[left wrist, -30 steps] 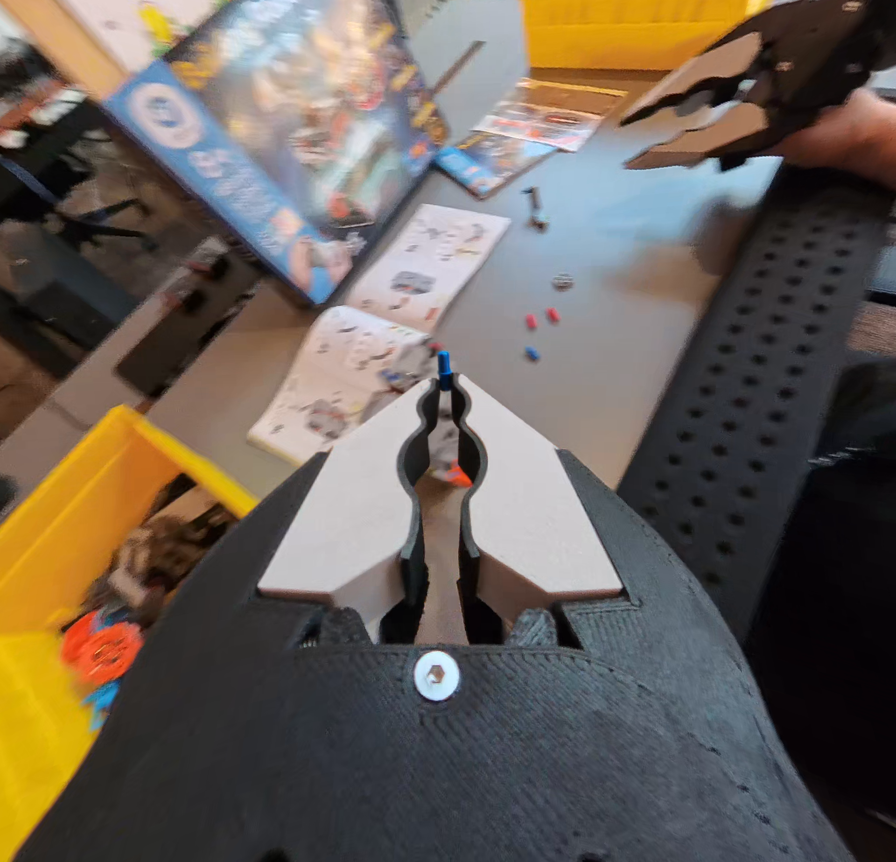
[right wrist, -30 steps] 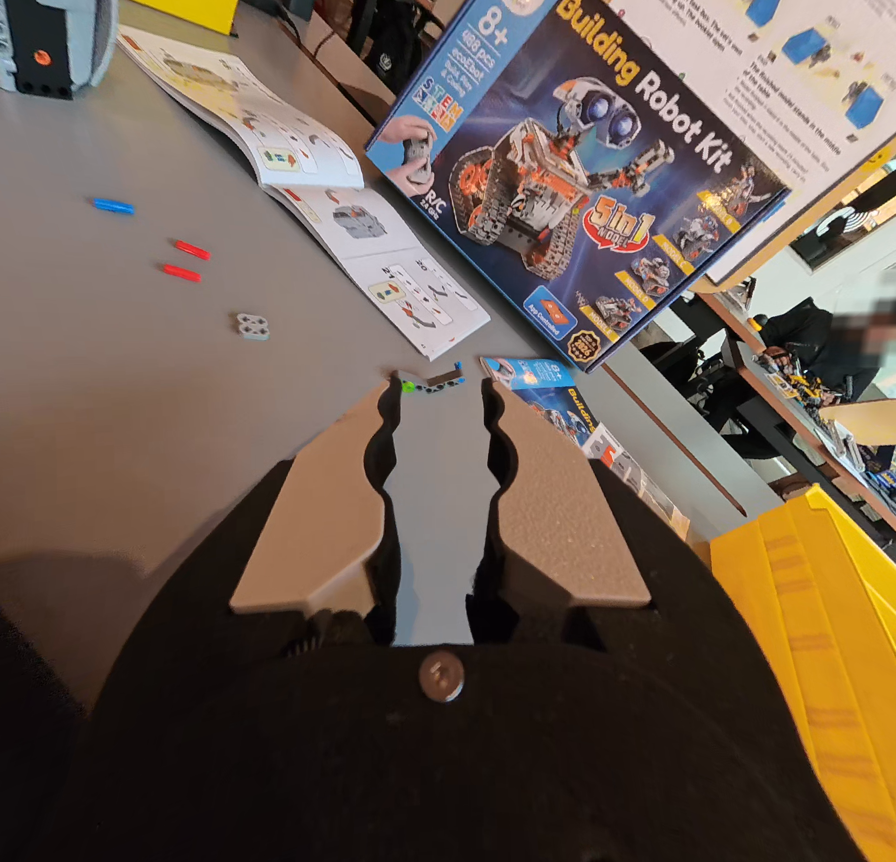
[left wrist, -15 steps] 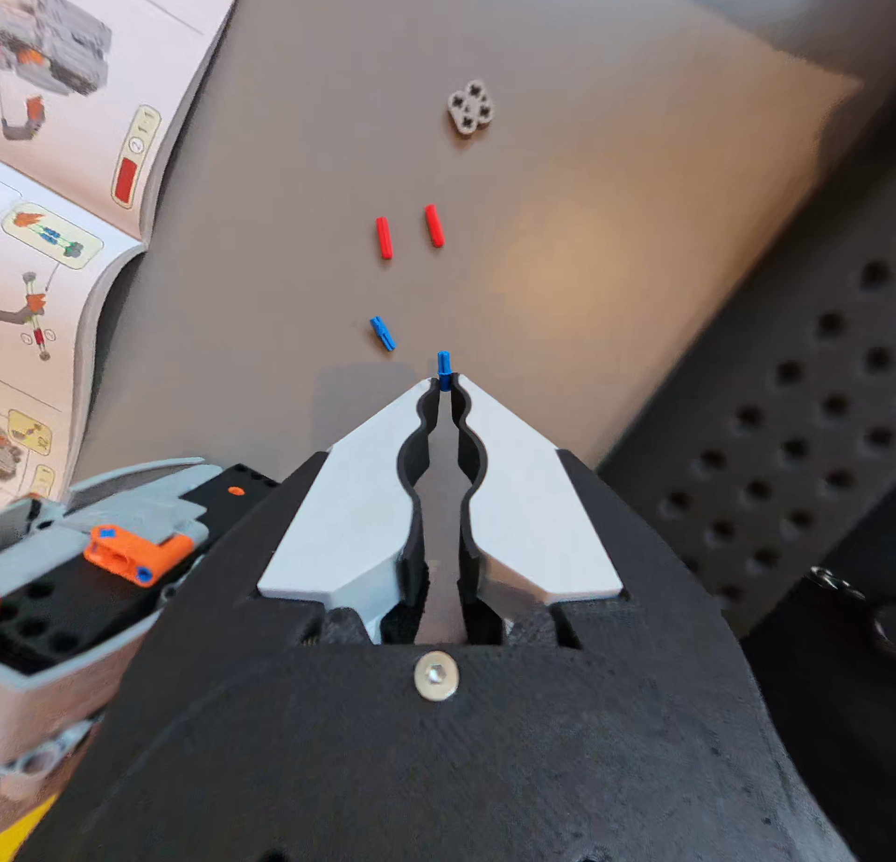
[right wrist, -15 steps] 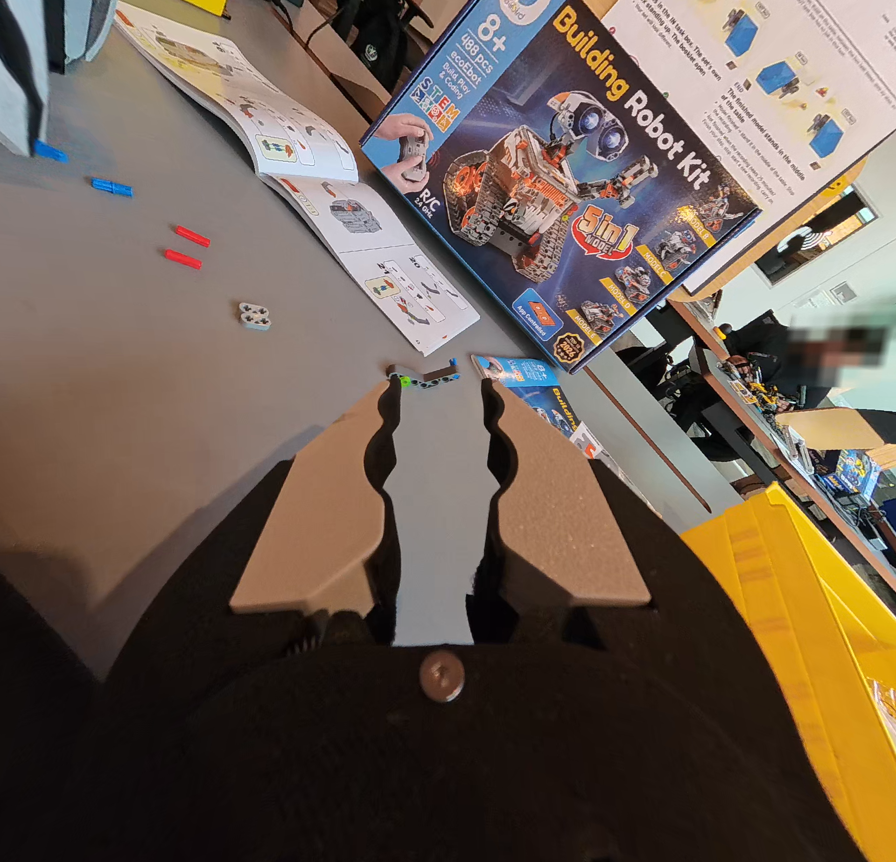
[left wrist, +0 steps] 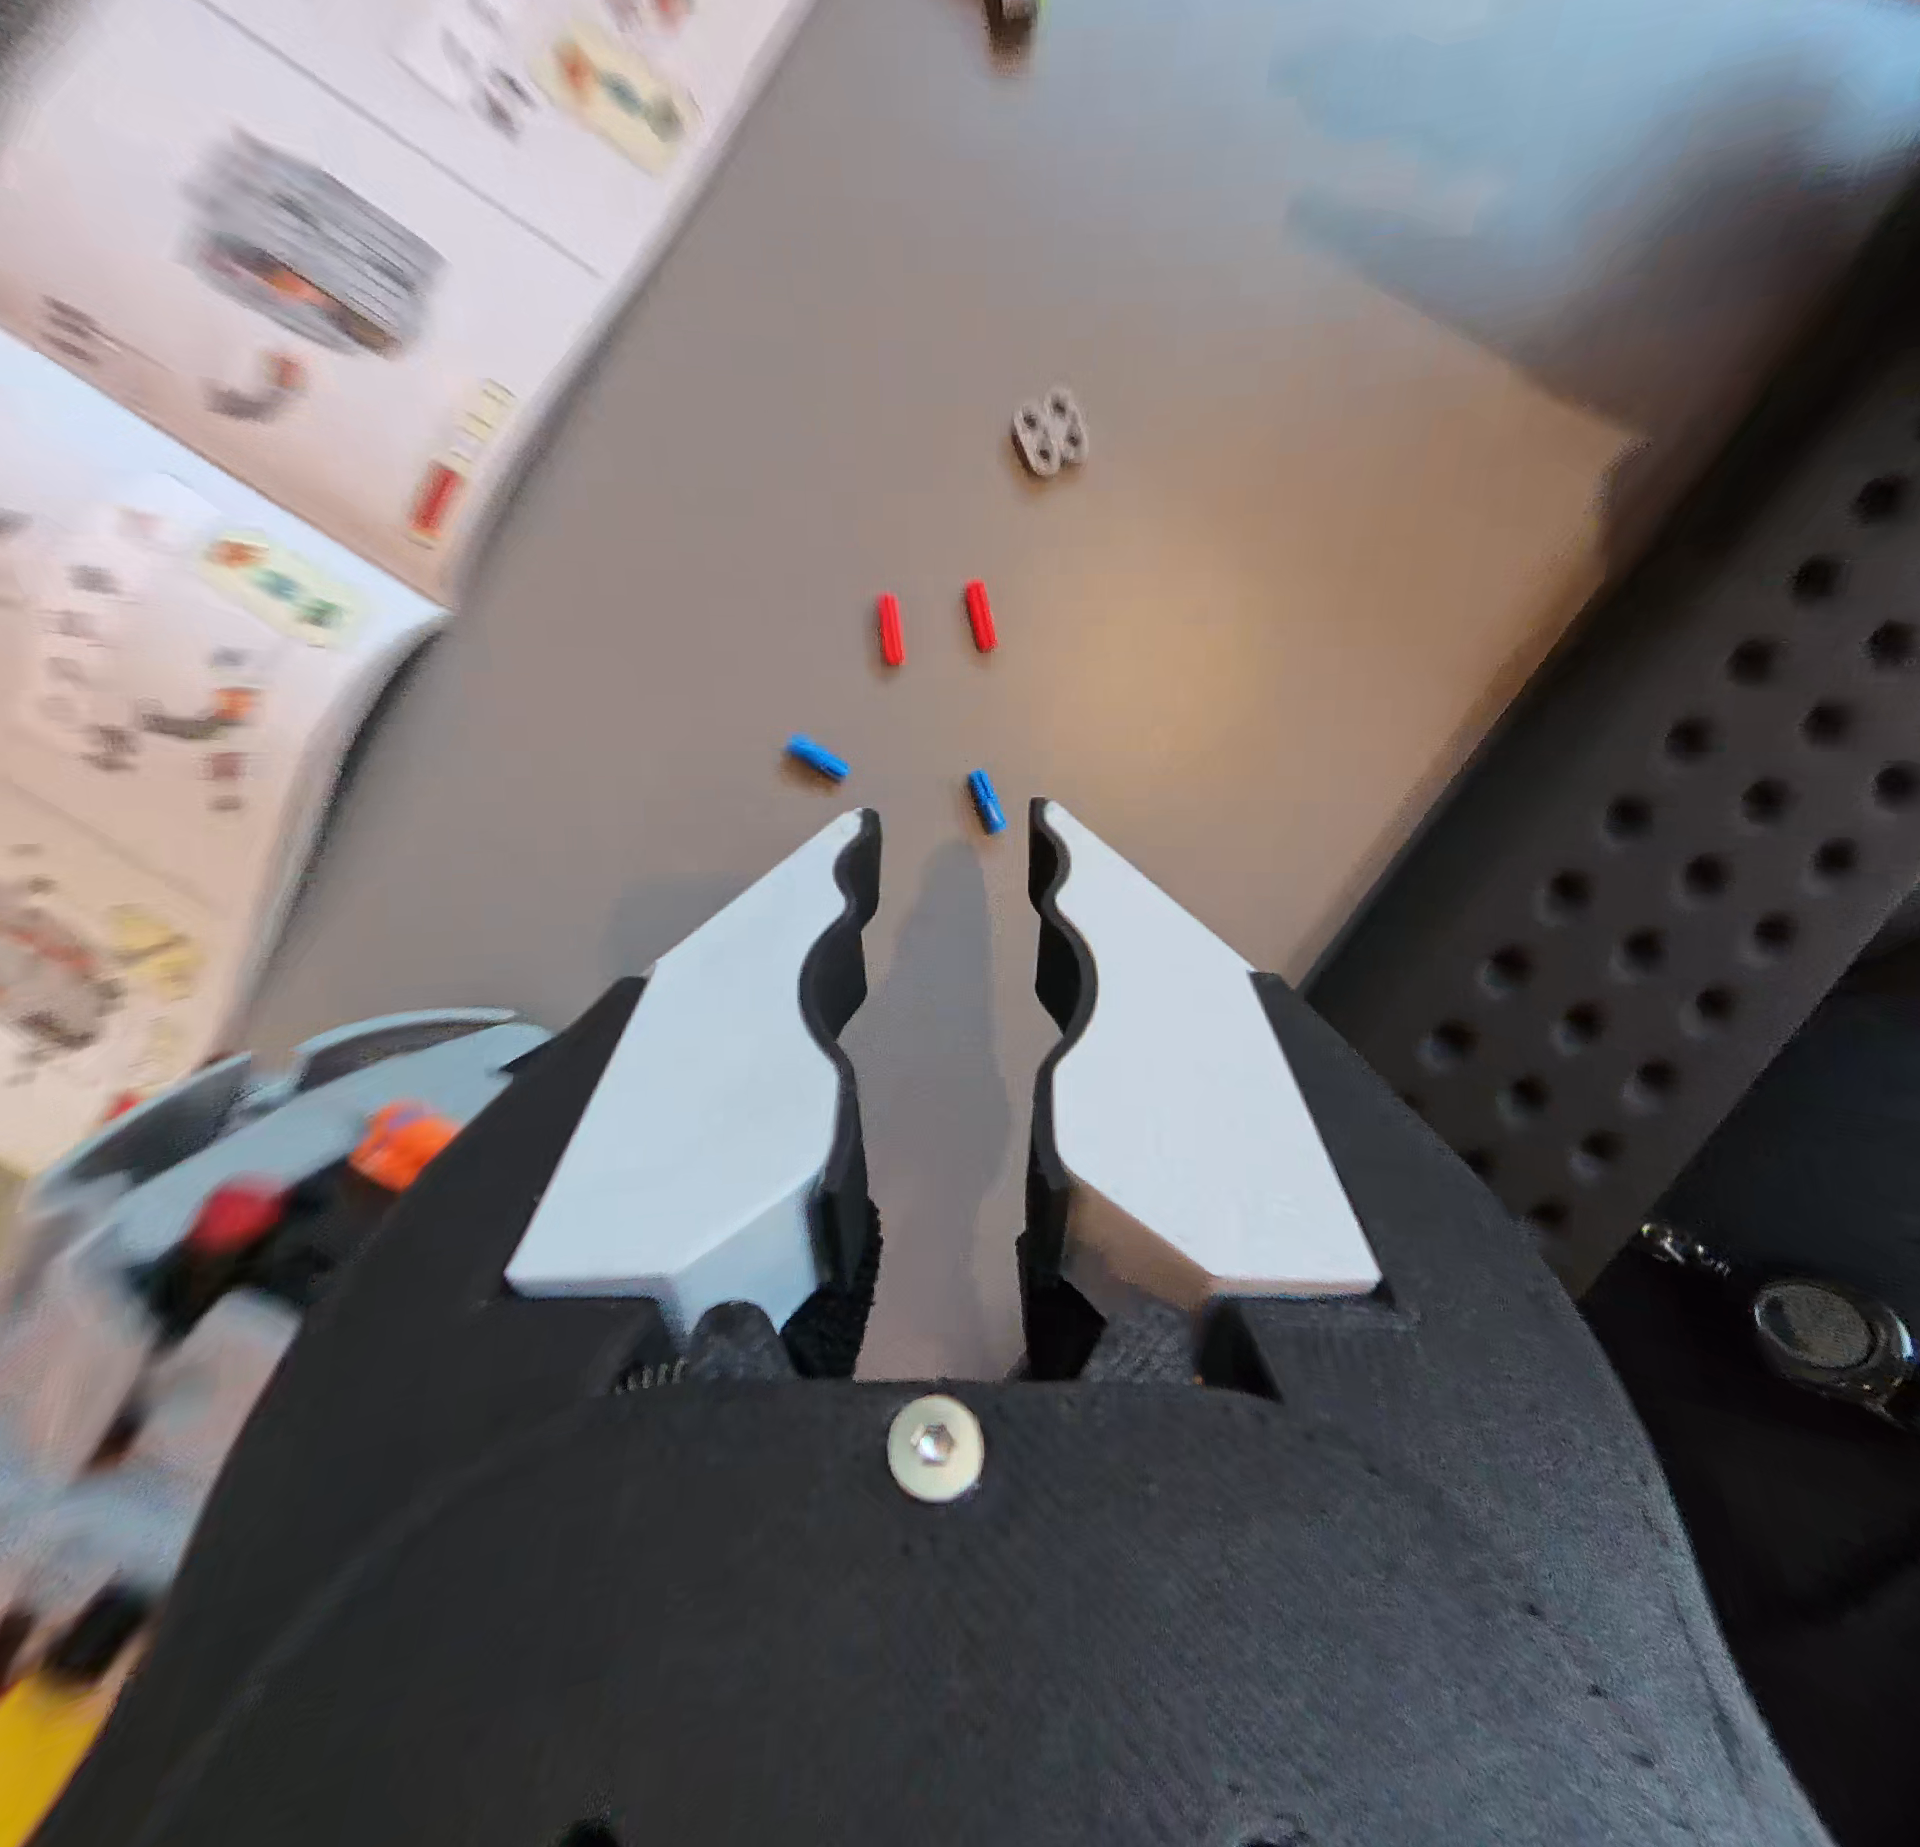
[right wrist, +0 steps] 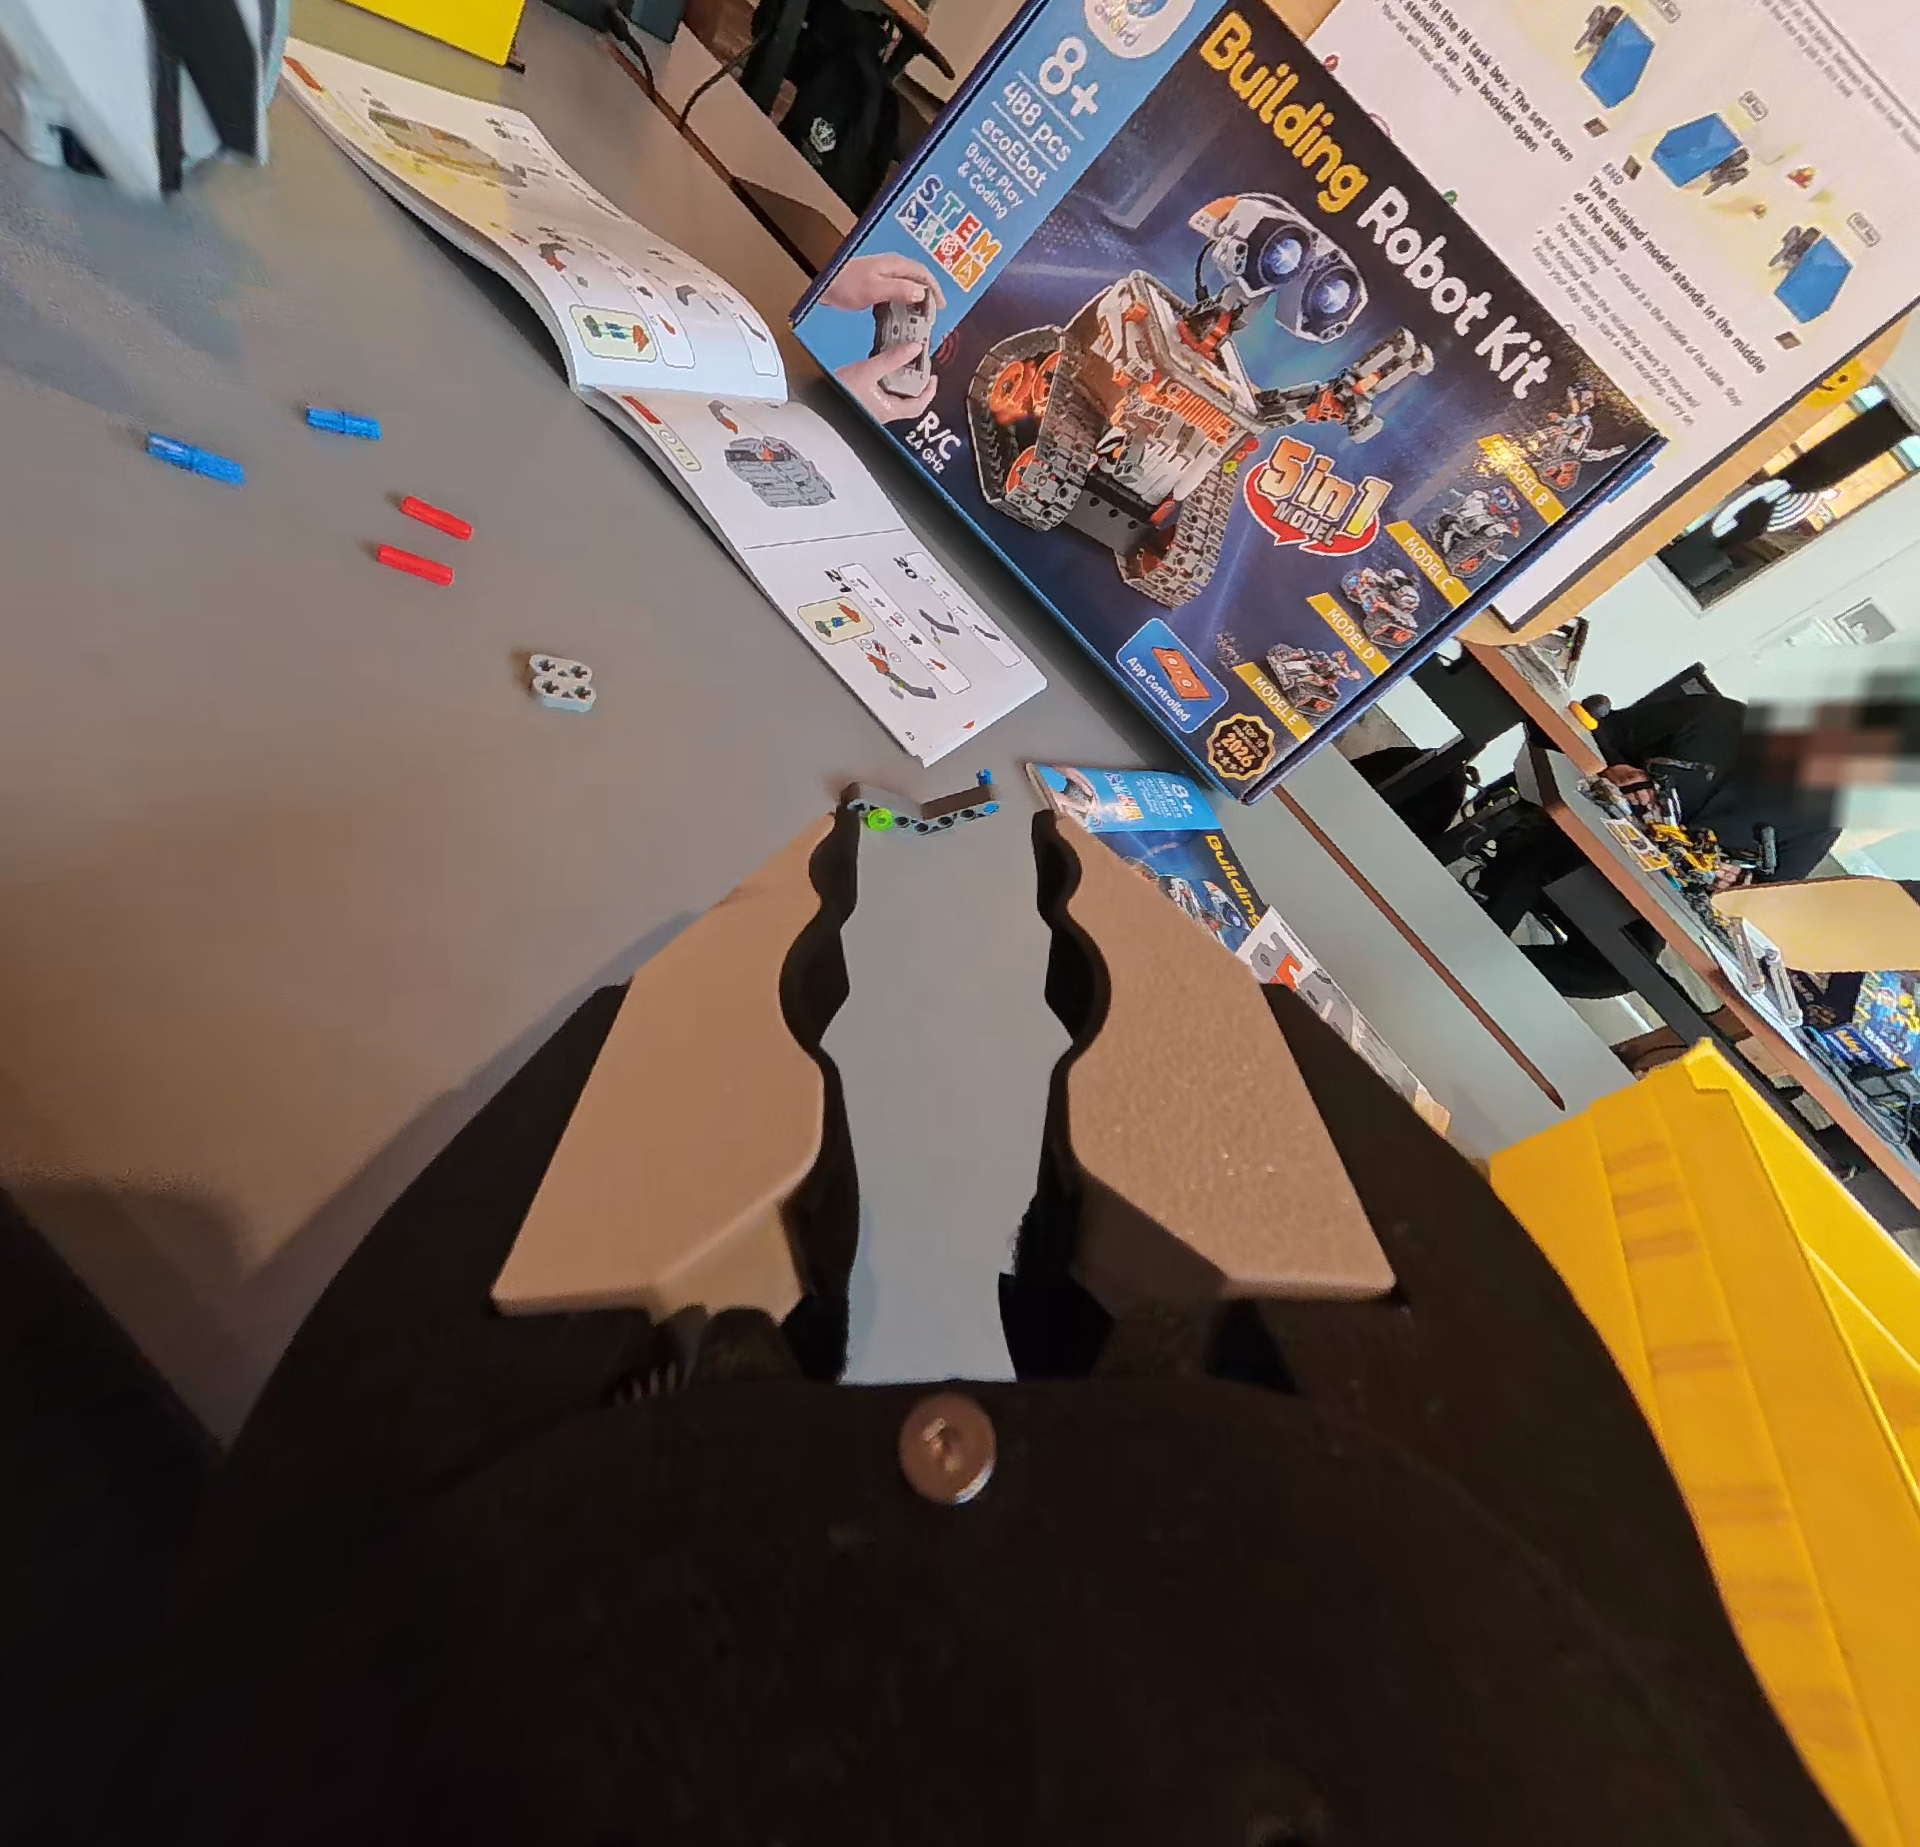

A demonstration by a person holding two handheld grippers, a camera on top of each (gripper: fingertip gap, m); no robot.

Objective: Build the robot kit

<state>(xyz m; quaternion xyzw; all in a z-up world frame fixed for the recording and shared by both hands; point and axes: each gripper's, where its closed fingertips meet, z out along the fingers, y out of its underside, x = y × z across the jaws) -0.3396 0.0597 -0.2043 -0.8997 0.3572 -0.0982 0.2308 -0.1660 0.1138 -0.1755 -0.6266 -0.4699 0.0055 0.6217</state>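
My left gripper (left wrist: 954, 821) is open and empty, low over the grey table (left wrist: 1195, 654). A small blue pin (left wrist: 986, 800) lies on the table just ahead of its fingertips. A second blue pin (left wrist: 817, 757) lies to its left. Two red pins (left wrist: 889, 628) (left wrist: 980, 614) and a grey four-hole connector (left wrist: 1047, 430) lie farther ahead. My right gripper (right wrist: 940, 826) is open and empty above the table. A small grey beam assembly with a green and a blue pin (right wrist: 925, 810) lies just beyond its tips. The blue pins (right wrist: 194, 458) (right wrist: 343, 423) and red pins (right wrist: 434, 516) show at its left.
An open instruction booklet (left wrist: 312, 291) lies left of the pins. A grey and black model with orange parts (left wrist: 208, 1195) sits at my lower left. A black perforated mat (left wrist: 1714, 810) is on the right. A kit box (right wrist: 1226, 363), a leaflet (right wrist: 1132, 821) and a yellow bin (right wrist: 1714, 1382) stand near my right gripper.
My left gripper has opened and let go of the blue pin, which now lies on the table by the other blue pin. My right gripper has hardly moved.
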